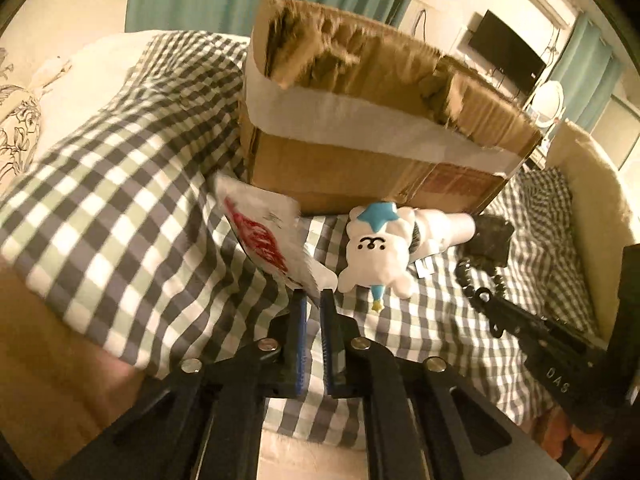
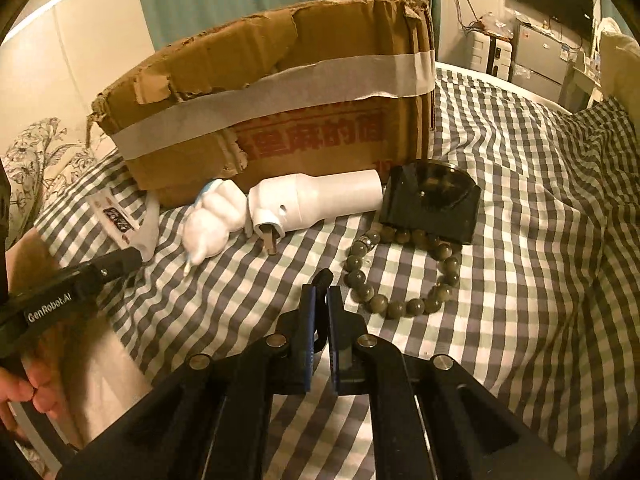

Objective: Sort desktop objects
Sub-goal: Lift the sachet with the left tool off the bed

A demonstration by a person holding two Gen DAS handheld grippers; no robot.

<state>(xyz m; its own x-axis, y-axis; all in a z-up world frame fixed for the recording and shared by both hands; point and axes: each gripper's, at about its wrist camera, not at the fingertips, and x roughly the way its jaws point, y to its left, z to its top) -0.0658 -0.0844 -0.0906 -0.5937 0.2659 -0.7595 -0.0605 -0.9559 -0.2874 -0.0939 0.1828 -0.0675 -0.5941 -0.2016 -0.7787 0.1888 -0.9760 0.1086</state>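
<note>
- The left tool [image 1: 313, 294] is pinched on a white packet [image 1: 266, 236], lifted beside the cardboard box [image 1: 360, 152].
- The right tool [image 2: 321, 292] is clamped on a black loop [image 2: 322, 278].
- Open checked bed [image 2: 540, 220] is seen to the right.
- Plush toy [image 2: 214, 220], white bottle [image 2: 320, 200], black case [image 2: 432, 204] and bead bracelet [image 2: 400, 272] are crowded before the box.

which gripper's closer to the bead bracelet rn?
Right. The right gripper, shut on a thin dark item, sits just beside the bead bracelet. The left gripper, shut on a white packet, is beyond the plush toy.
</note>
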